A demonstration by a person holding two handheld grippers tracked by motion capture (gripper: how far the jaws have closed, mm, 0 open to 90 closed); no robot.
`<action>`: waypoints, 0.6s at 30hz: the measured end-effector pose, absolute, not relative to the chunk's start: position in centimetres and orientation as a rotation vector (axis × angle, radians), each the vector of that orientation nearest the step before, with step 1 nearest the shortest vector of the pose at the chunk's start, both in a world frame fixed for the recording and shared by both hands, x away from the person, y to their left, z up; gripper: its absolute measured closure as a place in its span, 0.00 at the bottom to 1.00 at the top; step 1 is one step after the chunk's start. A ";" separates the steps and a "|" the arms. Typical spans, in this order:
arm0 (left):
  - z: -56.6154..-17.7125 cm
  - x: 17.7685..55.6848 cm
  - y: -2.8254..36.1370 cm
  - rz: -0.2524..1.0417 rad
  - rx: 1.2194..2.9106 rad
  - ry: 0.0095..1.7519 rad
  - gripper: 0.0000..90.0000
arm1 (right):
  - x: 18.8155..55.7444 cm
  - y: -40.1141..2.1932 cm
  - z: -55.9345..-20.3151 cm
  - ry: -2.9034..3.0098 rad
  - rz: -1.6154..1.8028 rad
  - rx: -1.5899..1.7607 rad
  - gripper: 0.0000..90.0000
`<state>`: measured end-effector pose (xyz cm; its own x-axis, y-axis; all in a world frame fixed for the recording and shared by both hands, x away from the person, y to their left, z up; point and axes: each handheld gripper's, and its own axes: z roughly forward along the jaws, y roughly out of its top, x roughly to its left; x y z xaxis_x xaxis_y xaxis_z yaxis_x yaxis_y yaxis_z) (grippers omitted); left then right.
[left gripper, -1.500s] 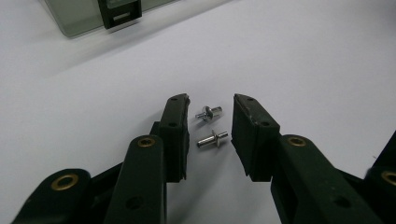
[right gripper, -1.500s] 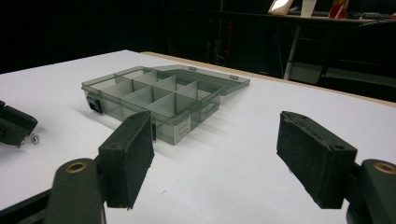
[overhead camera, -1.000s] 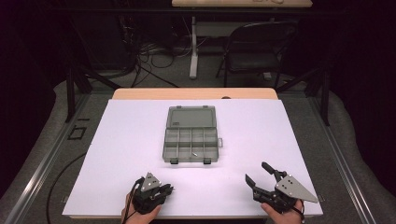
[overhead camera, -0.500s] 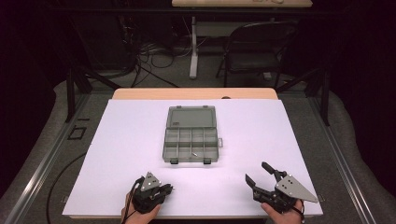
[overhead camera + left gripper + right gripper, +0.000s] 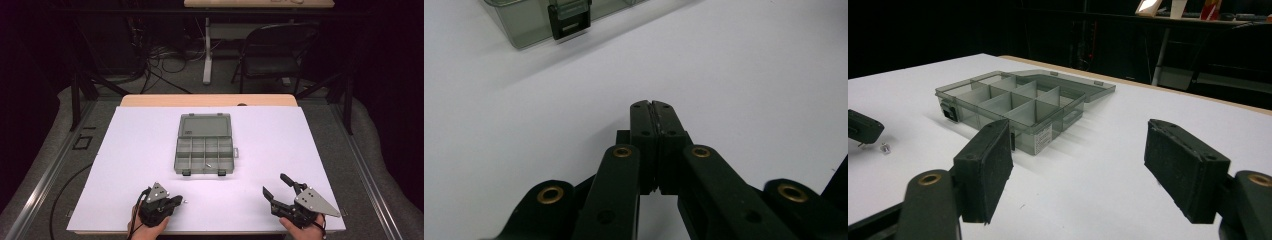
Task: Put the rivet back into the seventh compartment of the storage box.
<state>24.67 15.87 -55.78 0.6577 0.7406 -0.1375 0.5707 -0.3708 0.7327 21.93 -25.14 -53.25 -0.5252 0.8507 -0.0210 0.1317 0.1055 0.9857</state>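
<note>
Working at a white worktop (image 5: 150, 150), we find a grey compartment box (image 5: 205, 150) lying open at its centre, lid folded back toward twelve o'clock, two black latches on the near wall at six. Something small and pale lies in a front-row compartment; we cannot identify it.

Left gripper (image 5: 175, 202) rests near the worktop's seven o'clock edge. In the left gripper view its jaws have just been closing and now meet pad to pad, with nothing that we can make out between them. A tiny pale piece (image 5: 185, 201), perhaps a screw, lies on the worktop just beside the jaw tips, toward three o'clock; the right gripper view shows it (image 5: 884, 148) free of the jaws.

Right gripper (image 5: 274, 189) sits near five o'clock, jaws spread wide and empty, aimed at the box.

Judgement: the step in hand looks like picking up the small piece for the box, and the closing seems to have missed it. To do it well, we would reopen the left jaws only narrowly, straddle the piece squarely, press the tips flat to the worktop, then close slowly so it cannot skitter off. The right gripper could steady the box.
</note>
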 end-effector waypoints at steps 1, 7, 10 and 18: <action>-55.7 24.7 15.9 0.273 2.083 1.012 0.99 | 21.9 -25.1 -53.2 1.761 1.470 0.962 0.30; -55.1 24.8 16.2 0.277 2.061 1.010 0.99 | 21.9 -25.2 -53.2 1.762 1.464 0.961 0.30; -54.3 25.0 16.4 0.273 2.028 1.020 0.99 | 21.9 -25.2 -53.2 1.762 1.464 0.966 0.30; -52.0 25.5 16.8 0.271 1.971 1.007 0.99 | 21.9 -25.1 -53.3 1.765 1.458 0.968 0.30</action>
<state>25.50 16.77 -52.05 0.6472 0.7399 -0.1837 0.5473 -0.2833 0.7875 21.92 -25.13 -53.26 -0.5206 0.8535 -0.0236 0.1378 0.1112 0.9842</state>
